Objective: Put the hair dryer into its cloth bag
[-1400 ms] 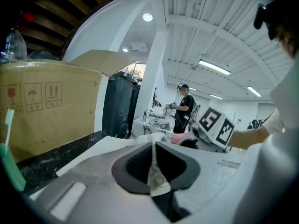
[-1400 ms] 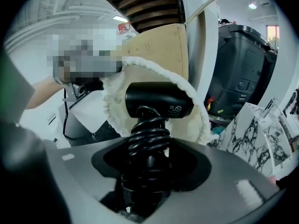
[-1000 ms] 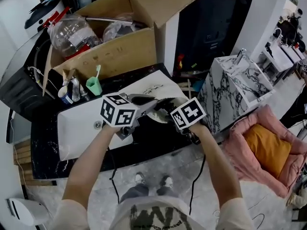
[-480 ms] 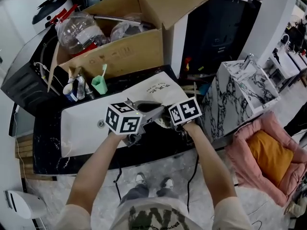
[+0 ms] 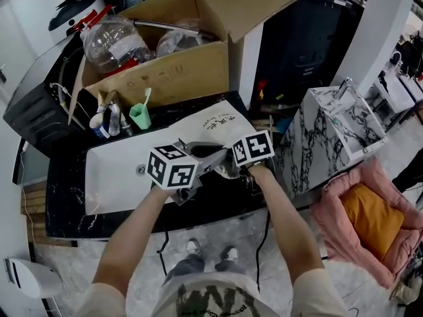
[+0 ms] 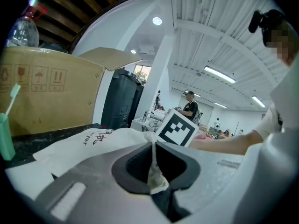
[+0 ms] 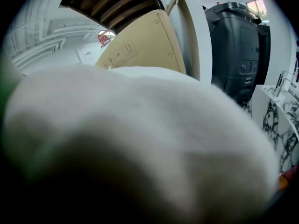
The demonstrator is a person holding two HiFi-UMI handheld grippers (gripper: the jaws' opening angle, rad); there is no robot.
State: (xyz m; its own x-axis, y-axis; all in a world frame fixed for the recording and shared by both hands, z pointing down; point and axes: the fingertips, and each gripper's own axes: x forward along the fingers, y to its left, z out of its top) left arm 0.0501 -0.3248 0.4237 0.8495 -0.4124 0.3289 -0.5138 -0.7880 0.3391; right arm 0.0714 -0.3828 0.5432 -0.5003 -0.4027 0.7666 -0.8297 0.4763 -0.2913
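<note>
The white cloth bag [image 5: 208, 125] lies on the black counter [image 5: 66, 197] with its printed side up. My left gripper [image 5: 213, 157] is shut on the bag's edge; in the left gripper view a fold of the cloth [image 6: 154, 171] is pinched between the jaws [image 6: 153, 146]. My right gripper [image 5: 232, 166] sits just right of it and grips the dark grey hair dryer [image 5: 225, 170] at the bag's mouth. The dryer's black cord [image 5: 263, 243] hangs down to the floor. Blurred white cloth [image 7: 140, 125] fills the right gripper view and hides that gripper's jaws.
A cardboard box [image 5: 165, 71] with plastic bottles stands behind the bag. A green cup [image 5: 139, 115] with a toothbrush and a white basin [image 5: 112, 174] are to the left. At the right stand a marble-patterned box [image 5: 330, 131] and a pink pet bed [image 5: 370, 210].
My right gripper has moved left, closer to the left gripper and the bag's mouth, and rolled a little. The left gripper keeps its pinch on the bag.
</note>
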